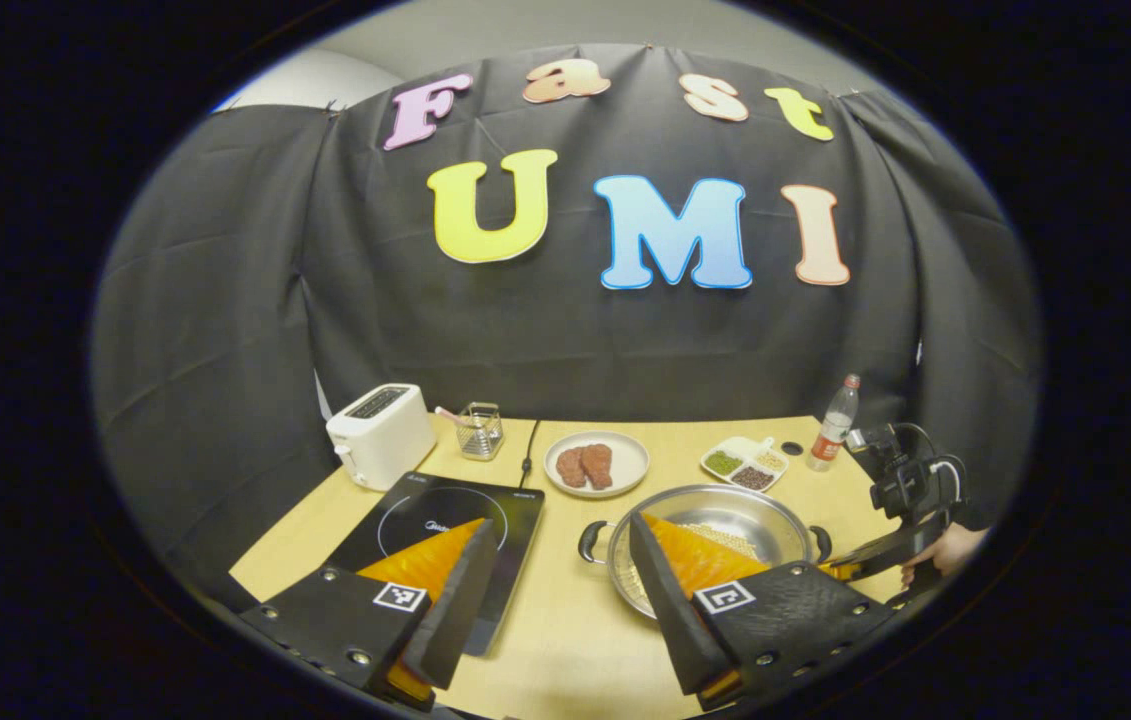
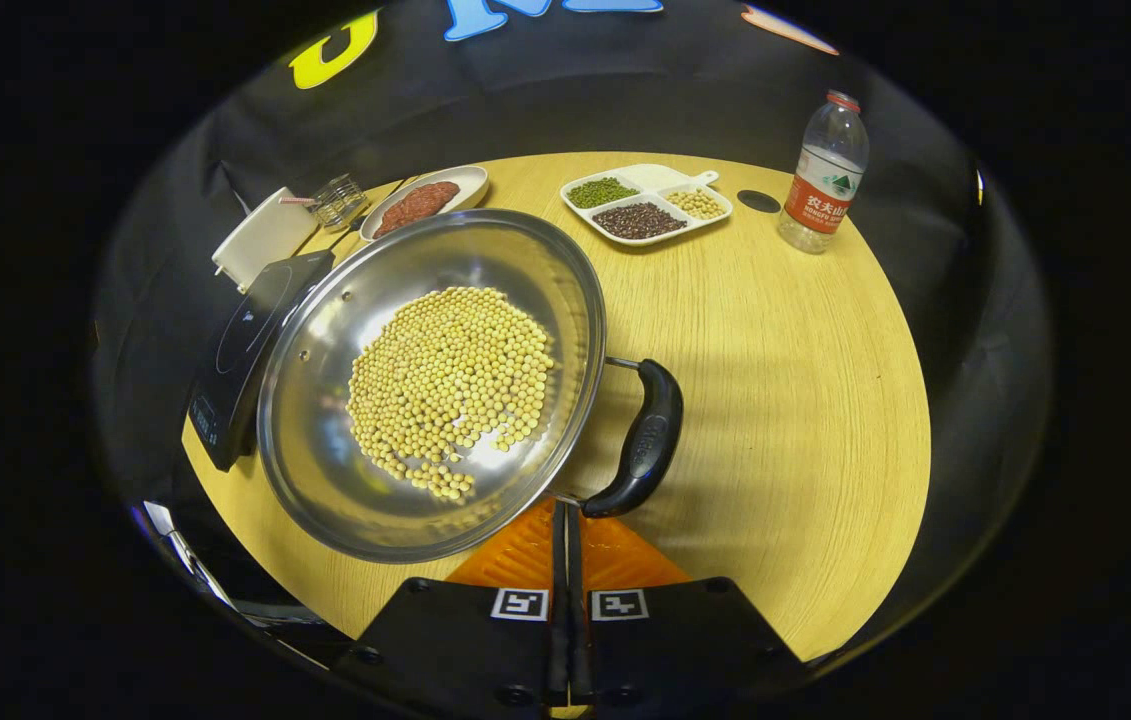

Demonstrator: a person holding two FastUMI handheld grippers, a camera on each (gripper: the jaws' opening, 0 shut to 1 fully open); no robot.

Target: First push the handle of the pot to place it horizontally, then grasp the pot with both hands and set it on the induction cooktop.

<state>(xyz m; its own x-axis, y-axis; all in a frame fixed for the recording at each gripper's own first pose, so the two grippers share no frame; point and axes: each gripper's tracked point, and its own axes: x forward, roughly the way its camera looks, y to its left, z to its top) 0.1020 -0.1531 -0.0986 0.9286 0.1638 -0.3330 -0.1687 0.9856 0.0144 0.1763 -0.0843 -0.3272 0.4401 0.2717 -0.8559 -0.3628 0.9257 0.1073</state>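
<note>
A steel pot (image 2: 325, 340) holding yellow beans (image 2: 450, 385) stands on the wooden table (image 2: 785, 400), just right of the black induction cooktop (image 1: 485, 500). Each side of the pot carries a black handle: the left handle (image 1: 590, 541) and the right handle (image 2: 647, 440). My right gripper (image 2: 566, 512) is shut with nothing between its fingers, its tip close to the near end of that right handle. In the left gripper view the right gripper (image 1: 845, 568), held by a hand (image 1: 947, 552), reaches in beside the pot (image 1: 725, 520). My left gripper (image 1: 563, 530) is open above the table, between cooktop and pot.
At the back stand a white toaster (image 1: 380, 435), a glass holder (image 1: 478, 430), a plate of red meat (image 1: 595, 463), a divided dish of beans (image 2: 647, 205) and a plastic bottle (image 2: 825, 175). The cooktop's cable (image 1: 528, 445) runs to the back edge.
</note>
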